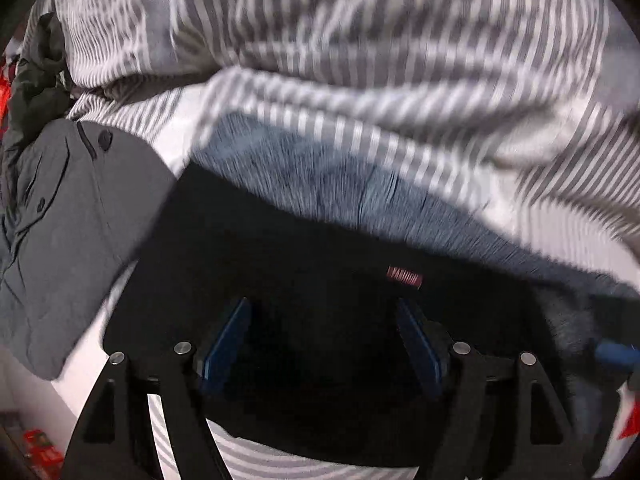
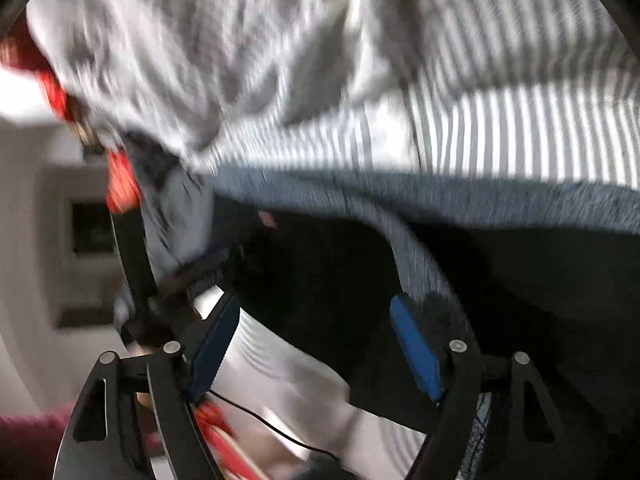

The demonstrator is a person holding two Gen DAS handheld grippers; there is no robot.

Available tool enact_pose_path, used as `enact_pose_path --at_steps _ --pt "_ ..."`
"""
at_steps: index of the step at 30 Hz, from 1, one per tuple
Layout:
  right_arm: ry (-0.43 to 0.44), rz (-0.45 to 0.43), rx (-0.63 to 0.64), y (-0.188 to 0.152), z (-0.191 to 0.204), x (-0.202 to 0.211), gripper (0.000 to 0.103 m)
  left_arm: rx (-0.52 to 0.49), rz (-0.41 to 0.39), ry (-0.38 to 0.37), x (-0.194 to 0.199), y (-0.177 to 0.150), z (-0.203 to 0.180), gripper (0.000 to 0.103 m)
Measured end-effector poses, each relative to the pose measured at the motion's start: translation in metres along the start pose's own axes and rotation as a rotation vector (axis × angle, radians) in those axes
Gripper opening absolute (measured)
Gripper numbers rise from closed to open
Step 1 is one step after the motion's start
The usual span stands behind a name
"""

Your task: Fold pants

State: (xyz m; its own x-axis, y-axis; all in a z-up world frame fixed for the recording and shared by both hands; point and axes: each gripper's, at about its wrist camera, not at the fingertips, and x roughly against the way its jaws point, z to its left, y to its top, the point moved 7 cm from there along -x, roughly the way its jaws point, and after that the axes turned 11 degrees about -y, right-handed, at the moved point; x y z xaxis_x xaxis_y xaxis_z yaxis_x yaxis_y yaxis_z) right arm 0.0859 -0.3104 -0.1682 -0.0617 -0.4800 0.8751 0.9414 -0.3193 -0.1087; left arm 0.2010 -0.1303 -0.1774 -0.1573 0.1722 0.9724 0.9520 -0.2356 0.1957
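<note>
- Surface: a bed under a grey-and-white striped duvet [image 1: 400, 60], rumpled, filling the view from 10 to 2 o'clock in both wrist cameras. Both views are smeared by motion blur.
- Task item: black pants [image 1: 300, 248], lying flat on the striped cover, directly beneath the left gripper [image 1: 322, 340]. A small red woven label [image 1: 405, 277] sits on the fabric at about 1 o'clock from that gripper.
- A blue-grey knit garment [image 1: 320, 176] lies just beyond the pants at 12 o'clock, its edge touching or overlapping them; which one I cannot tell.
- A folded grey garment with buttons [image 1: 68, 216] lies at 9 o'clock, just beside the pants.
- Left gripper: jaws spread, nothing pinched; black cloth shows under the gap.
- Right gripper [image 2: 316, 344]: jaws spread, nothing clamped; striped cover and black cloth lie below the gap.
- Handling, judged: soft, limp, light cloth; it should drape and slide rather than hold shape. Best taken at a doubled edge or the waistband, one gripper per corner, pinching all the layers.
- Hard to read: the pants' outline, since black swallows creases and seams; waist end versus leg end unclear. Lower edge cut off by the gripper frames. Red objects [image 2: 120, 188] at 9 o'clock in the right view are too blurred to name.
</note>
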Motion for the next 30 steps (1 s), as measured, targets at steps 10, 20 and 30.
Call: enact_pose_path --at_steps 10,20,30 --pt "-0.111 -0.109 -0.111 -0.007 -0.051 0.025 0.072 -0.091 -0.016 0.047 0.013 -0.013 -0.018 0.083" --pt "-0.206 -0.249 -0.361 -0.159 -0.111 0.098 0.077 -0.343 0.02 -0.105 0.049 -0.091 -0.111 0.083" --pt "-0.315 -0.32 -0.732 -0.344 -0.182 0.122 0.077 -0.509 0.078 -0.231 0.062 -0.183 -0.178 0.083"
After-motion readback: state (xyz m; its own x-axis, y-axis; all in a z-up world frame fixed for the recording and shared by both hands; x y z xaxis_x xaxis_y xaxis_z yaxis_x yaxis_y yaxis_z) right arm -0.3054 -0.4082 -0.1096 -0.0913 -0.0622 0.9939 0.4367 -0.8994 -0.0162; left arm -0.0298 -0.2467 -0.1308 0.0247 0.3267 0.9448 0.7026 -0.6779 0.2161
